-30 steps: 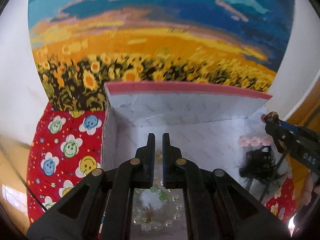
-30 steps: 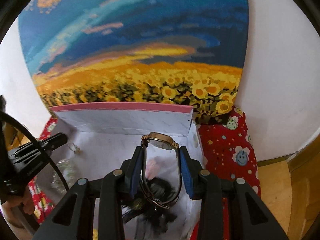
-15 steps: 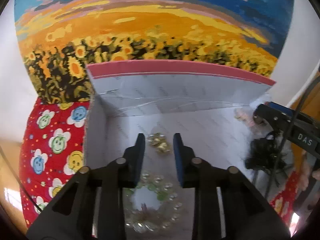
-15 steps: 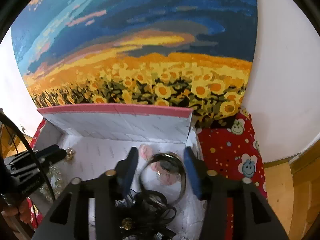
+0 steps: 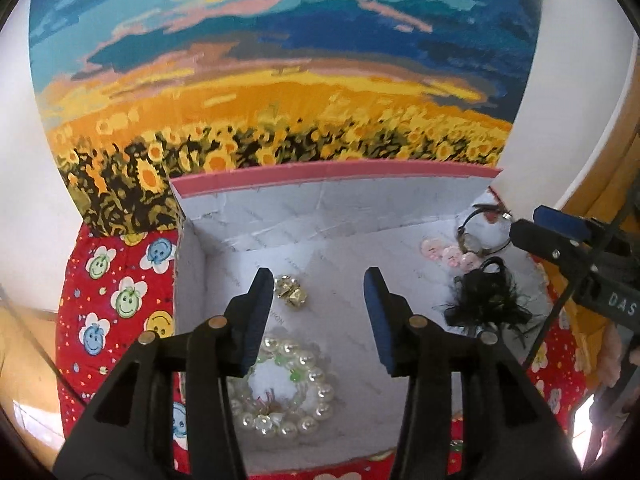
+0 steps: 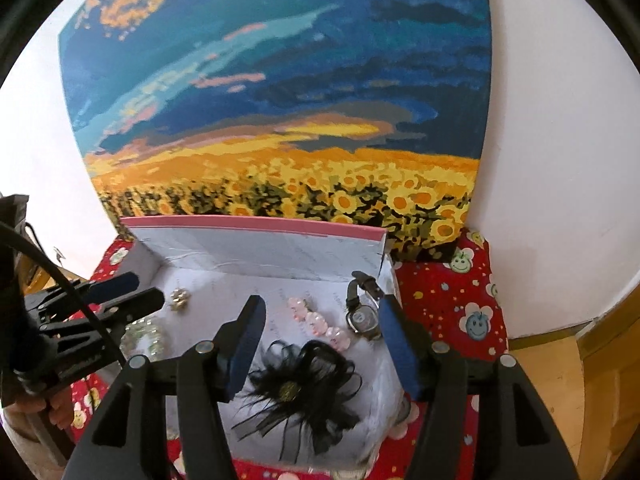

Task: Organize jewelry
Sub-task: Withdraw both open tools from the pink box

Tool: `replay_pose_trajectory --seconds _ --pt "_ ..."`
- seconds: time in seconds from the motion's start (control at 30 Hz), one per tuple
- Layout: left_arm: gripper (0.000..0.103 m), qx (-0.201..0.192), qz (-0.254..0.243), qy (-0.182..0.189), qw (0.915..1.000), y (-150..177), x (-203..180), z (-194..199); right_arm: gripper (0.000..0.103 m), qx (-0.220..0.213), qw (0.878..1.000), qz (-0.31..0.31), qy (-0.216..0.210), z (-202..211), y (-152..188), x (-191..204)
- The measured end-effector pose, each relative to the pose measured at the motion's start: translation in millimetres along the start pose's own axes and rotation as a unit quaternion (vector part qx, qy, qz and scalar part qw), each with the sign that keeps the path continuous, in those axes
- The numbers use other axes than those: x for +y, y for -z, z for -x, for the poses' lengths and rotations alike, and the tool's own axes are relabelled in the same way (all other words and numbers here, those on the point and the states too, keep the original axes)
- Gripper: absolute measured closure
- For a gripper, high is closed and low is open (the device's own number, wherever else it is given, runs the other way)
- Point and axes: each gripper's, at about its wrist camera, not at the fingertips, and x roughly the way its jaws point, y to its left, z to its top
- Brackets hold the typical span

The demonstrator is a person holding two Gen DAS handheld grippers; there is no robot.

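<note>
A white box with a pink rim (image 5: pixel 320 170) (image 6: pixel 256 222) stands open on a red flowered cloth. On its floor lie a gold earring (image 5: pixel 290 290) (image 6: pixel 179 298), a pearl bracelet (image 5: pixel 284 392) (image 6: pixel 140 336), a pink flower clip (image 5: pixel 452 254) (image 6: pixel 316 320), a black feather brooch (image 5: pixel 488 304) (image 6: pixel 300 388) and a wristwatch (image 5: pixel 480 232) (image 6: pixel 362 316). My left gripper (image 5: pixel 318 280) (image 6: pixel 148 290) hovers over the left half, jaws opening and holding nothing, with the earring just beyond its left finger. My right gripper (image 6: pixel 320 306) (image 5: pixel 528 222) hovers over the right half, jaws opening, with the clip and watch lying below, untouched.
A sunflower-field painting (image 6: pixel 280 120) leans against the white wall right behind the box. The red cloth (image 6: pixel 448 300) reaches past the box on both sides. Wooden floor (image 6: pixel 560 380) shows at the right. A hand (image 6: pixel 44 404) holds the left gripper.
The left jaws went from shut to open, leaving the gold earring on the box floor. The right jaws let go of the watch, which now lies by the right wall. Both grippers drew back.
</note>
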Motion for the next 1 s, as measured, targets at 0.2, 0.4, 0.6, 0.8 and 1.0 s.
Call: replay_pose_trajectory --seconds 0.2,0.4,0.6,0.8,1.0 --pt "0.063 -0.009 0.008 0.004 0.9999 -2 2 16 0.04 -0.01 1.0 0.002 -0.019 26 4 10" --pt "0.063 -0.022 0.0 -0.002 0.9997 8 -3 35 0.04 0.002 0.999 -0.003 -0.037 42 17 17" --pt "0.062 -0.023 0.0 -0.015 0.9996 22 0 58 0.04 0.004 0.999 -0.012 -0.05 63 33 22" --pt "0.062 -0.021 0.015 -0.036 0.999 42 17 86 0.04 0.004 0.998 -0.015 -0.062 82 54 31" --pt "0.062 -0.03 0.023 -0.061 0.9974 65 29 120 0.039 0.013 0.997 -0.023 -0.072 86 80 43"
